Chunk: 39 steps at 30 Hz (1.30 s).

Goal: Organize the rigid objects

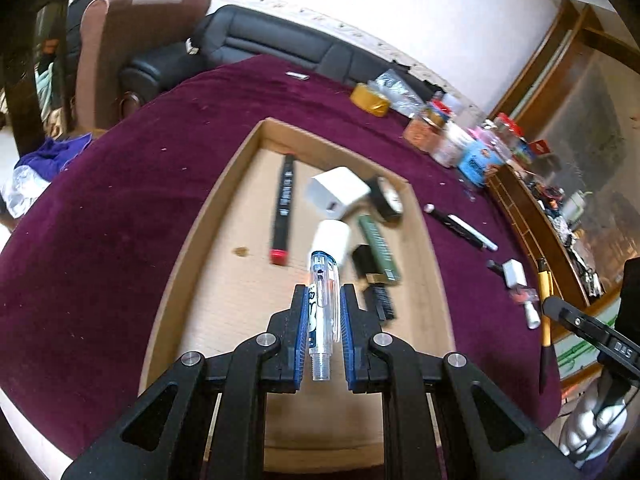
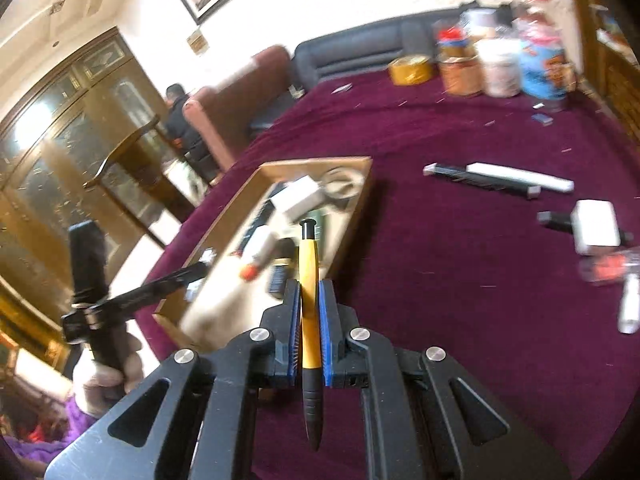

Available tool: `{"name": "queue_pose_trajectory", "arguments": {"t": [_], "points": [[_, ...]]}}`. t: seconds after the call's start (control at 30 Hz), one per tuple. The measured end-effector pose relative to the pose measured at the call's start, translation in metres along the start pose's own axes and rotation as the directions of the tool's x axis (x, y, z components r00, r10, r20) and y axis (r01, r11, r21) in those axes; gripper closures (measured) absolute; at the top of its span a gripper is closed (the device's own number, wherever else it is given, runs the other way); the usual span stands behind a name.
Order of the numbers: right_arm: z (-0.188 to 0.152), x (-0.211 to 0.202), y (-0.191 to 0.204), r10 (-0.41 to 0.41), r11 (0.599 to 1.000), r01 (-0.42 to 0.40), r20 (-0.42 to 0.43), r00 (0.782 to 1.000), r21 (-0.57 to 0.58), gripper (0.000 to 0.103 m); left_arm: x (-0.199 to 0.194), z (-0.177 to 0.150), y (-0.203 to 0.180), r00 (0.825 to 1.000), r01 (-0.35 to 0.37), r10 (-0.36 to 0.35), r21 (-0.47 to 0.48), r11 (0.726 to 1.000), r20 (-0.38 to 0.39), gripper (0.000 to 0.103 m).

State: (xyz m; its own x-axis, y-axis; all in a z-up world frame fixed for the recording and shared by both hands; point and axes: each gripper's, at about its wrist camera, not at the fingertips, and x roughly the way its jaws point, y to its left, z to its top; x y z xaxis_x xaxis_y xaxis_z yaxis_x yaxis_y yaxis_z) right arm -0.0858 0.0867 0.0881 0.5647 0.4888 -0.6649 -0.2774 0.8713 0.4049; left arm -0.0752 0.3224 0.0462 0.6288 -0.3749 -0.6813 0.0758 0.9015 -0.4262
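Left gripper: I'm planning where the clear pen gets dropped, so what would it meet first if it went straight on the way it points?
Probably the cardboard tray: the left gripper points into it, likely reaching bare floor before the white cylinder; depth is unclear.

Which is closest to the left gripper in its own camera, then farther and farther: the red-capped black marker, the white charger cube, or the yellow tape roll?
From the left gripper:
1. Red-capped black marker, in the cardboard box, left side.
2. White charger cube, in the box, nearer its far end.
3. Yellow tape roll, on the purple cloth beyond the box.
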Motion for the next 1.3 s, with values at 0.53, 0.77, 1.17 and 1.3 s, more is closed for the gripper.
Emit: {"name": "queue_pose_trajectory", "arguments": {"t": [0.53,0.77,1.17,1.3], "points": [[0.049,0.154,0.059,0.145,0.987,-0.127,-0.193,0.971,0.098,0.096,0.040,0.039,0.035,0.990,-0.108,0.107,-0.004,0.994,-0.090,0.091],[0.078,0.198,0.071,0.114,0.990,-0.092,-0.221,0.969,0.109,0.096,0.028,0.041,0.049,0.996,-0.066,0.063,-0.060,0.996,-0.061,0.084],[0.104,0.249,0.061,0.061,0.980,-0.015,-0.225,0.973,0.201,0.095,-0.030,0.015,0.067,1.000,0.011,-0.008,-0.116,0.993,0.026,0.056],[0.102,0.250,0.059,0.020,0.983,0.021,-0.219,0.975,0.184,0.094,-0.034,0.010,0.076,0.999,0.021,-0.016,-0.154,0.988,0.028,0.049]]}}
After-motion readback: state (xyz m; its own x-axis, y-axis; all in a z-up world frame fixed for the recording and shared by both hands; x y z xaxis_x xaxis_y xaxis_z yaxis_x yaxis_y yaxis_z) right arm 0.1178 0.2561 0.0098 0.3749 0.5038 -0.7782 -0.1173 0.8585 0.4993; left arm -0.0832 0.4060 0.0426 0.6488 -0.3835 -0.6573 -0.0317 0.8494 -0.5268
